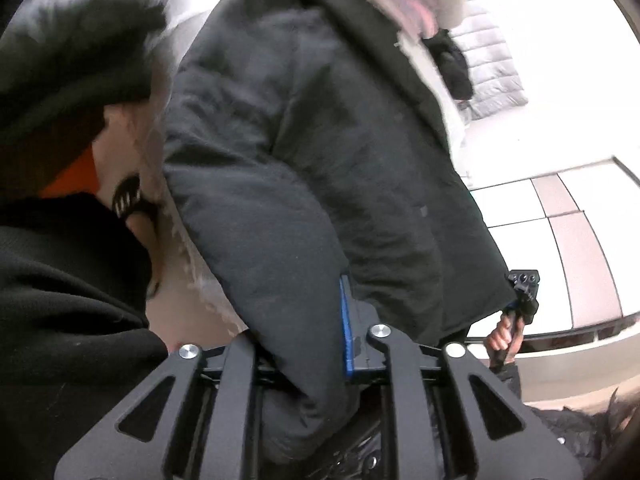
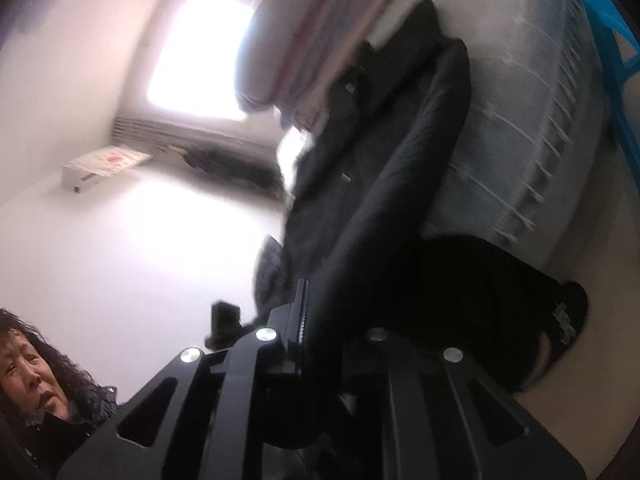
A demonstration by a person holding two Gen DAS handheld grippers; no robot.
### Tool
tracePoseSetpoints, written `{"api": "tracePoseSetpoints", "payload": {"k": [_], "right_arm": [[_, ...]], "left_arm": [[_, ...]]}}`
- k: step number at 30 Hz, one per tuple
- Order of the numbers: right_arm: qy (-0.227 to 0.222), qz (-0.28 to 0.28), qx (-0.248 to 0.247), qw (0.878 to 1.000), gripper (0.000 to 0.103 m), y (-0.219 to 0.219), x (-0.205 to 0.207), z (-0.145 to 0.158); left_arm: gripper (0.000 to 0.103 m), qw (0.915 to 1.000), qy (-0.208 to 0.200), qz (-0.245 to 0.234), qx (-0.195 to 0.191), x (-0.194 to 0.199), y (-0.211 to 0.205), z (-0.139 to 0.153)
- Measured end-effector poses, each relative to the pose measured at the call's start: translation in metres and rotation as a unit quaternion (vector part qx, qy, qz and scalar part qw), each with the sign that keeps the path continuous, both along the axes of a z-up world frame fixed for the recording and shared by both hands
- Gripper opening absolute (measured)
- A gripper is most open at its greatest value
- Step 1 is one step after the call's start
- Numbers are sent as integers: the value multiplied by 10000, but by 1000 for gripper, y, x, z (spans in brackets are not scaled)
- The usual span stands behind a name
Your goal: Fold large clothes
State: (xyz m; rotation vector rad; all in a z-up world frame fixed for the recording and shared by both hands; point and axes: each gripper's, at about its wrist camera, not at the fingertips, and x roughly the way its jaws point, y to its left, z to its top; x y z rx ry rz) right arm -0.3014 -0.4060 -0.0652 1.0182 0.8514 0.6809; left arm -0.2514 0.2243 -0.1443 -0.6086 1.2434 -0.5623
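Black padded coat [image 1: 320, 152] hangs clamped in our left gripper [image 1: 308, 336] and right gripper [image 2: 316, 340]; lifted for spreading, next we lay it flat.

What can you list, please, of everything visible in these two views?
coat: one, black, held up by both grippers
quilted jacket: one, pale grey, far right of the left view
bedding: one, grey-blue, behind the coat
window: one, bright, far wall
floor tiles: white and beige, right of the left view
left gripper: black, fingers shut on the coat
right gripper: black, fingers shut on the coat
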Motion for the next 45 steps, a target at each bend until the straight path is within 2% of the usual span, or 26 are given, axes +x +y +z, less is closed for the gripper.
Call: {"api": "tracePoseSetpoints", "payload": {"k": [4, 7, 11, 16, 18, 20, 23, 26, 33, 41, 45], "right_arm": [[-610, -276, 465, 9967, 12, 3, -4, 24], [-912, -429, 611, 9930, 12, -2, -12, 38], [-1171, -562, 738, 9888, 12, -13, -36, 53], [-1464, -716, 989, 9817, 12, -25, -70, 57], [-1441, -729, 1113, 9806, 12, -28, -77, 47], [-1295, -772, 1247, 9807, 12, -31, -76, 33], [-1113, -856, 1430, 9797, 12, -35, -70, 14], [-1178, -880, 1574, 9765, 12, -36, -63, 11], [-1748, -930, 1912, 9614, 12, -43, -23, 28], [-1837, -854, 1811, 9624, 12, -42, 35, 38], [-1963, -866, 1780, 9603, 12, -47, 66, 49]], "left_arm": [[11, 9978, -619, 121, -187, -15, 4, 48], [11, 9944, -1023, 150, -209, -26, 9, 82], [10, 9907, -1279, 166, -424, -44, 20, 107], [11, 9891, -1354, 118, -558, -75, 33, 122], [11, 9900, -1285, 149, -567, -82, 38, 116], [11, 9907, -1090, 286, -764, -81, 49, 98], [11, 9909, -895, 439, -904, -74, 53, 80], [11, 9891, -865, 529, -1066, -66, 55, 74], [11, 9799, -1384, 677, -1267, -22, 59, 110], [11, 9783, -1535, 590, -1258, 33, 44, 136], [11, 9735, -1706, 705, -1348, 72, 45, 151]]}}
